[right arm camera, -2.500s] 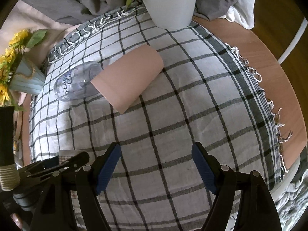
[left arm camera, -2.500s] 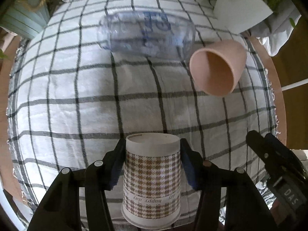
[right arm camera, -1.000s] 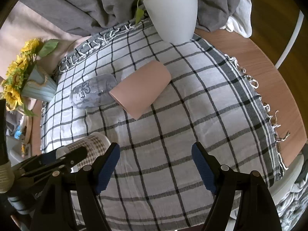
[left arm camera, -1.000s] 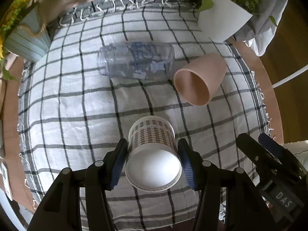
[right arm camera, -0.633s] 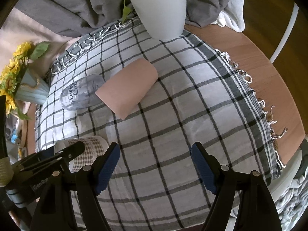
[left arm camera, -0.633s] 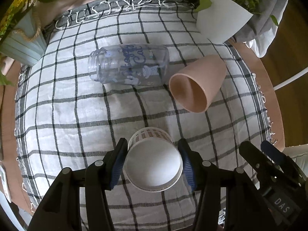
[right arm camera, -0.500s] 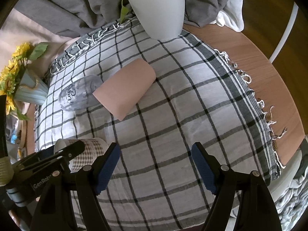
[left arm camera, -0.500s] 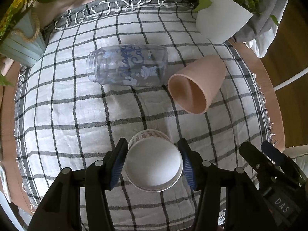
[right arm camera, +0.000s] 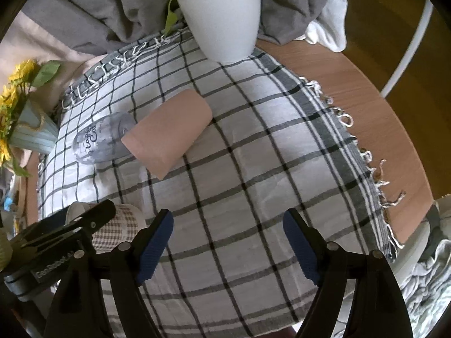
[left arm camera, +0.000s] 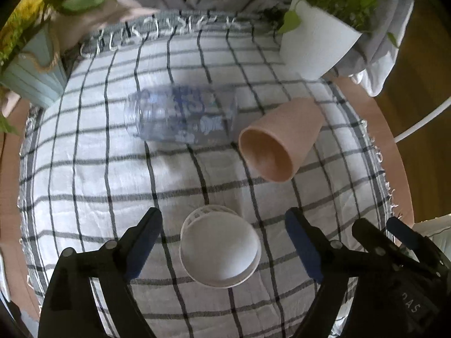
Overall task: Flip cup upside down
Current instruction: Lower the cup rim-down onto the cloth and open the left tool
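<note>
Brown-and-white houndstooth paper cup [left arm camera: 219,250] stood base-up near the worktop's near edge.
It sat centred between my left gripper [left arm camera: 222,242] jaws, open and clear; right gripper [right arm camera: 227,242] open, farther.

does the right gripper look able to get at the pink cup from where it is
Probably yes. The right gripper is open, and only bare checked cloth lies between it and the pink cup, which lies on its side.
</note>
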A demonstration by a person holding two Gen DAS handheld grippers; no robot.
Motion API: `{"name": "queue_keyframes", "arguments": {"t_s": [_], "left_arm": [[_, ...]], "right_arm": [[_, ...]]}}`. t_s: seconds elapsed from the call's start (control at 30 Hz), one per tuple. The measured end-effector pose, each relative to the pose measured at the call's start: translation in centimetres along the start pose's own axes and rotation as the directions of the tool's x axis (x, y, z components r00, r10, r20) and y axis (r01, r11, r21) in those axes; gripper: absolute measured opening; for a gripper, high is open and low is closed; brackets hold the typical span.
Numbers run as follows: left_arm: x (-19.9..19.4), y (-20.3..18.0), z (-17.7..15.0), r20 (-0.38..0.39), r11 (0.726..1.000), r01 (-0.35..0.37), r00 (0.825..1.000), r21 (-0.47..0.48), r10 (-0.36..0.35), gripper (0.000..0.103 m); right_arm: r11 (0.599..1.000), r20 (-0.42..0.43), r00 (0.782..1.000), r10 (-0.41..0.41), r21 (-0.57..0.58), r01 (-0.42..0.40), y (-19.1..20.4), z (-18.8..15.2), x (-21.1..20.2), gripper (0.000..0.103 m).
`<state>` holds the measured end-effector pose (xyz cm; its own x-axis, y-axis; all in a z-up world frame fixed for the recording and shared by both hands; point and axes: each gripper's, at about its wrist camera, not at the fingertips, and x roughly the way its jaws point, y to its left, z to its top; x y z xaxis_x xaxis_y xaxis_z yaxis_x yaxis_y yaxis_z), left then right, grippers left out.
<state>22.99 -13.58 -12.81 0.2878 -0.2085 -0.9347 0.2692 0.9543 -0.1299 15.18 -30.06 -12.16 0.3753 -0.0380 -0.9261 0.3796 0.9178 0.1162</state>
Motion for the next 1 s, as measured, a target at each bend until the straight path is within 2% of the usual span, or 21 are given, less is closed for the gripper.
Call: {"name": "queue_keyframes", "arguments": {"t_s": [0.13, 0.2, 0.23, 0.27, 0.33, 0.4, 0.43, 0.53, 0.63, 0.8, 0.9, 1.0], "left_arm": [[-3.0, 0.7, -0.6, 0.103, 1.0, -0.002, 0.995, -0.005, 0.003, 0.09], [-5.1, 1.5, -1.5, 0.197, 0.999, -0.018, 0.98, -0.026, 0.023, 0.096], [-6.1, 2.1, -2.0, 0.247, 0.998, -0.032, 0.968, -0.046, 0.042, 0.102], [-7.0, 2.5, -2.5, 0.285, 0.997, -0.048, 0.956, -0.066, 0.065, 0.103], [-9.0, 3.5, -4.0, 0.364, 0.989, -0.106, 0.921, -0.101, 0.136, 0.103], [-10.3, 4.2, -5.2, 0.403, 0.982, -0.16, 0.896, -0.096, 0.185, 0.103], [-10.9, 4.4, -6.0, 0.416, 0.979, -0.183, 0.886, -0.088, 0.203, 0.103], [-12.1, 4.9, -7.9, 0.446, 0.978, -0.197, 0.871, -0.07, 0.207, 0.103], [-13.4, 4.8, -10.2, 0.477, 0.979, -0.194, 0.856, -0.06, 0.199, 0.103], [-15.6, 3.9, -13.4, 0.515, 0.977, -0.204, 0.832, -0.066, 0.208, 0.103], [-16.7, 3.4, -15.4, 0.528, 0.977, -0.189, 0.822, -0.098, 0.212, 0.103], [-17.6, 2.9, -16.9, 0.529, 0.976, -0.172, 0.82, -0.134, 0.218, 0.103]], "right_arm": [[1.0, 0.026, 1.0, -0.011, 0.021, 0.01, -0.1, -0.6, -1.5, 0.08], [0.999, 0.064, 0.997, -0.029, 0.025, 0.028, 0.1, -1.2, -2.7, 0.08], [0.999, 0.079, 0.996, -0.035, 0.023, 0.033, 0.3, -1.4, -3.2, 0.08], [0.999, 0.097, 0.995, -0.037, 0.017, 0.036, 0.5, -1.9, -3.9, 0.08], [0.999, 0.13, 0.991, -0.044, -0.002, 0.045, 1.2, -2.8, -5.1, 0.081], [0.999, 0.172, 0.984, -0.04, -0.019, 0.044, 1.9, -4.0, -6.4, 0.084], [0.999, 0.189, 0.981, -0.034, -0.02, 0.038, 2.2, -4.4, -7.0, 0.084], [0.999, 0.26, 0.965, -0.019, -0.031, 0.028, 3.1, -6.3, -8.8, 0.087], [0.997, 0.347, 0.938, -0.01, -0.063, 0.034, 4.0, -8.3, -10.7, 0.088], [0.993, 0.429, 0.903, 0.03, -0.115, 0.022, 4.3, -10.8, -13.5, 0.089], [0.99, 0.464, 0.885, 0.047, -0.141, 0.021, 3.8, -11.7, -15.1, 0.089], [0.986, 0.495, 0.865, 0.08, -0.169, 0.005, 3.0, -12.8, -16.6, 0.089]]}}
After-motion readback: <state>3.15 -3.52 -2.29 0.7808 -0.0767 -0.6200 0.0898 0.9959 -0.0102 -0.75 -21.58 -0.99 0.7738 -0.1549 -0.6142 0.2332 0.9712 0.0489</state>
